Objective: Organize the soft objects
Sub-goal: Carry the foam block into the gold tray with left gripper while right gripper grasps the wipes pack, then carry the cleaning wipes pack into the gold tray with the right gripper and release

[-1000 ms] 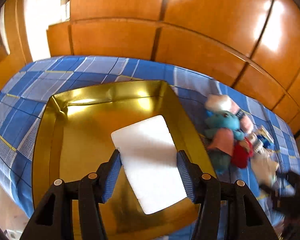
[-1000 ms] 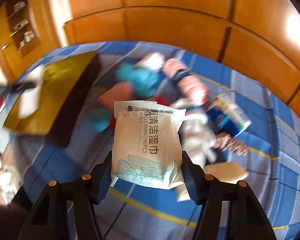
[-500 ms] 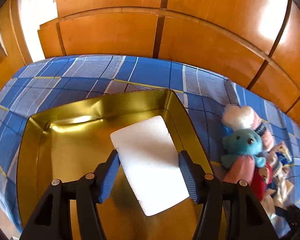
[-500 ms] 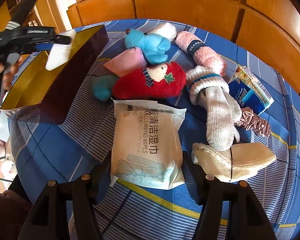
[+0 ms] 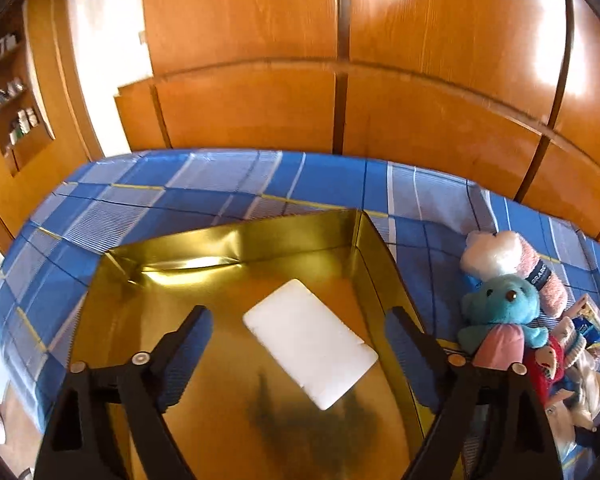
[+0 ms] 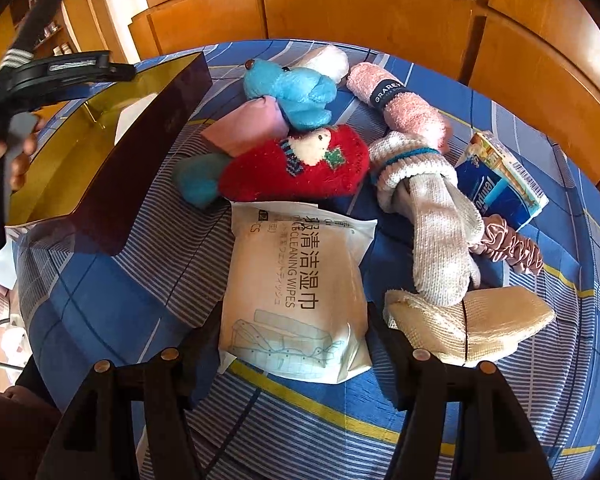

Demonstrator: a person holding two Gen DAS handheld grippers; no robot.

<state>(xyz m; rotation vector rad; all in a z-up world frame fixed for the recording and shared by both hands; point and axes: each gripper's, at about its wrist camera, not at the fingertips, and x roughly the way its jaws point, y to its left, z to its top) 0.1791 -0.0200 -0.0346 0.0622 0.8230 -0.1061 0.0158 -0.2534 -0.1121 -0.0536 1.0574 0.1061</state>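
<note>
1. Left wrist view: the left gripper (image 5: 298, 354) is hovering over the shiny gold rectangular box (image 5: 236, 246) with its blue-padded fingers (image 5: 186, 354) spread wide apart, gripping nothing. A flat white rectangular soft pad (image 5: 310, 354) is sitting between the fingers without touching them; whether it is lying on the box floor or in the air I cannot tell. At three o'clock of the box, on the blue plaid cloth (image 5: 172, 196), a turquoise plush bear (image 5: 500, 304) is lying against a pink rolled towel (image 5: 540, 276).

2. Right wrist view: the right gripper (image 6: 294, 340) is clamping the near end of a white cleaning-wipes packet (image 6: 296, 280), its fingers pressing on both edges. At twelve o'clock of the packet a red plush slipper (image 6: 296, 168) is lying; at three o'clock a grey-white knitted sock (image 6: 440, 236) is draping over a beige mesh pouch (image 6: 472, 324). At ten o'clock the gold box is showing its dark maroon outer wall (image 6: 140, 160).
</note>
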